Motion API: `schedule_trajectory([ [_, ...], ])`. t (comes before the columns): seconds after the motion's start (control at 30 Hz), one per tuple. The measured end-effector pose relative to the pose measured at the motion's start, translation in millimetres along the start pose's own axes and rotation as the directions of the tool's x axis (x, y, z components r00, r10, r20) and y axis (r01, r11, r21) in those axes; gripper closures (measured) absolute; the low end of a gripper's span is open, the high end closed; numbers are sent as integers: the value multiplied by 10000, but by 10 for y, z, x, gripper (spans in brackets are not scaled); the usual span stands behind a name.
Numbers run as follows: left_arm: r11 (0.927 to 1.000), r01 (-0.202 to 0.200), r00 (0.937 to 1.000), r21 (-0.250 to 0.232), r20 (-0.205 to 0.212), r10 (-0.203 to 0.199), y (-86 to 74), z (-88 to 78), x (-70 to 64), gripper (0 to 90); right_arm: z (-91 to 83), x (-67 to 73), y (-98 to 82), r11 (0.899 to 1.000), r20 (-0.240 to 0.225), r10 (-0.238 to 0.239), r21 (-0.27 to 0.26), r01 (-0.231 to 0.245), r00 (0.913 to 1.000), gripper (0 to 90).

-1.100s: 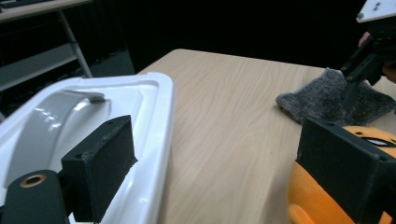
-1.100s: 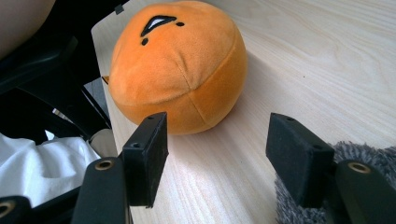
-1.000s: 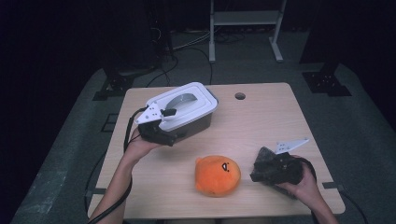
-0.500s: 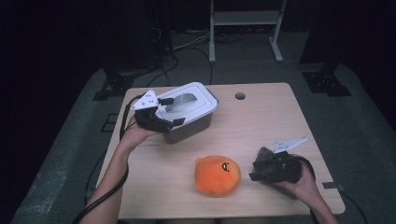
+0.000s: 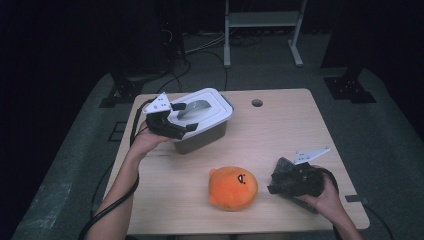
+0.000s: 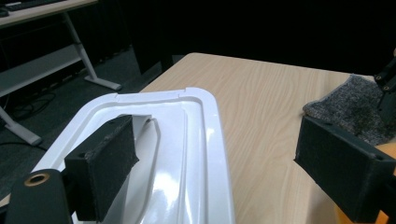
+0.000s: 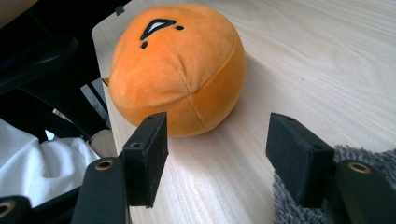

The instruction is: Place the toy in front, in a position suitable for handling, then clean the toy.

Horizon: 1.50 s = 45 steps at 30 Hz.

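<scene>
so: lid first, plush waiting

here we have our left hand-held gripper [image 5: 184,125] over the near-left part of the white lid [image 5: 202,107] that sits on the grey storage box [image 5: 202,137], toward the far left of the tabletop [image 5: 280,130]. in the left gripper view the jaws stand apart with nothing pinched: one pad [image 6: 105,163] hangs above the sunken middle of the lid, the other [image 6: 343,170] well out over bare wood, so the lid's raised rim runs between them. we judge this placement is a line-up for gripping that rim and lifting the lid off.

the box is closed, so we cannot tell what, if anything, is inside it.

our right hand-held gripper [image 5: 275,186] rests low near the right front of the tabletop, on or just above a scrap of grey fuzzy cloth [image 7: 303,205]. its jaws are also apart and empty, pointed at the orange plush ball [image 5: 232,187], which lies just beyond the pads, near but not touching them. we read that as a parked pose: the plush looks meant for the box, and it stays on the wood, in the front middle, until the lid is off.
</scene>
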State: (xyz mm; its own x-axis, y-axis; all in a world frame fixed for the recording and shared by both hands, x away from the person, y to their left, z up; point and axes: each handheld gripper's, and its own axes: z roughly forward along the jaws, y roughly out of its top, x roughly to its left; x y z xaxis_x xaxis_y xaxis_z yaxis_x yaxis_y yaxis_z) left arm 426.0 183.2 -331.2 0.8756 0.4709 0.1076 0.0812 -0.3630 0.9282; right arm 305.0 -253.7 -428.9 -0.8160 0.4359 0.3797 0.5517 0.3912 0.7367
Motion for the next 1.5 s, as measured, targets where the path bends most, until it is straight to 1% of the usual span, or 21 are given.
schedule_trajectory([
  [0.07, 10000, 41, 9999, 39, -101, -41, 2, 14, 34, 120, -1, -5, 1, 10000, -6, 30, -6, -30, 10000, 377],
  [0.17, 9999, 161, 9998, 29, -119, -161, -1, 27, 71, 122, 3, -3, -7, 10000, 4, 28, 47, -28, 10000, 376],
  [0.23, 9999, 115, 9998, 67, -132, -114, -3, 37, 91, 128, -1, 0, -5, 10000, 7, 1, 18, -1, 10000, 376],
  [0.3, 9998, 204, 9997, 79, -145, -203, -5, 59, 119, 135, -4, 1, 1, 10000, 12, 25, 0, -25, 10000, 376],
  [0.37, 9996, 179, 9996, 200, -237, -175, 2, 82, 156, 136, -3, -3, 2, 10000, 10, 44, 14, -44, 10000, 376],
  [0.53, 9995, 158, 9996, 288, -247, -151, 49, 122, 225, 136, -7, -14, -4, 10000, 11, 48, -7, -48, 10000, 376],
  [0.57, 9994, 118, 9996, 315, -255, -110, 53, 132, 242, 145, -10, -18, -4, 10000, 24, 57, -6, -57, 10000, 376],
  [0.67, 9989, 165, 9995, 439, -292, -152, 51, 174, 304, 153, -12, -23, -5, 10000, 25, 56, -23, -56, 10000, 376],
  [0.73, 9990, 118, 9995, 423, -291, -106, 48, 188, 334, 195, -12, -28, -8, 10000, 21, 79, -7, -79, 10000, 377],
  [0.9, 9983, 216, 9989, 549, -419, -193, 51, 218, 397, 205, -11, -48, -11, 9999, 18, 114, -10, -114, 9999, 376],
  [1.03, 9965, 276, 9981, 786, -570, -232, 40, 255, 454, 224, 4, -57, -3, 10000, -29, 92, 16, -92, 10000, 376],
  [1.1, 9964, 303, 9982, 792, -539, -260, 39, 270, 471, 233, 9, -57, -1, 10000, -40, 79, 23, -79, 10000, 376],
  [1.2, 9949, 243, 9982, 979, -576, -187, 39, 302, 496, 262, 10, -58, -1, 10000, -50, 74, 30, -73, 10000, 377],
  [1.23, 9934, 152, 9982, 1136, -592, -85, 40, 312, 504, 296, 11, -59, -1, 10000, -50, 66, 30, -66, 10000, 376],
  [1.27, 9929, 139, 9983, 1184, -578, -71, 40, 320, 505, 322, 10, -58, -1, 10000, -54, 66, 38, -66, 10000, 377],
  [1.33, 9908, 77, 9983, 1354, -580, 2, 46, 349, 513, 323, 8, -53, 0, 10000, -57, 60, 33, -60, 10000, 377],
  [1.37, 9901, 14, 9985, 1402, -545, 63, 48, 358, 511, 349, 7, -53, 0, 10000, -61, 61, 24, -61, 10000, 377],
  [1.5, 9860, -158, 9975, 1663, -653, 270, 60, 397, 518, 411, 0, -56, 0, 10000, -66, 63, -18, -63, 10000, 377],
])
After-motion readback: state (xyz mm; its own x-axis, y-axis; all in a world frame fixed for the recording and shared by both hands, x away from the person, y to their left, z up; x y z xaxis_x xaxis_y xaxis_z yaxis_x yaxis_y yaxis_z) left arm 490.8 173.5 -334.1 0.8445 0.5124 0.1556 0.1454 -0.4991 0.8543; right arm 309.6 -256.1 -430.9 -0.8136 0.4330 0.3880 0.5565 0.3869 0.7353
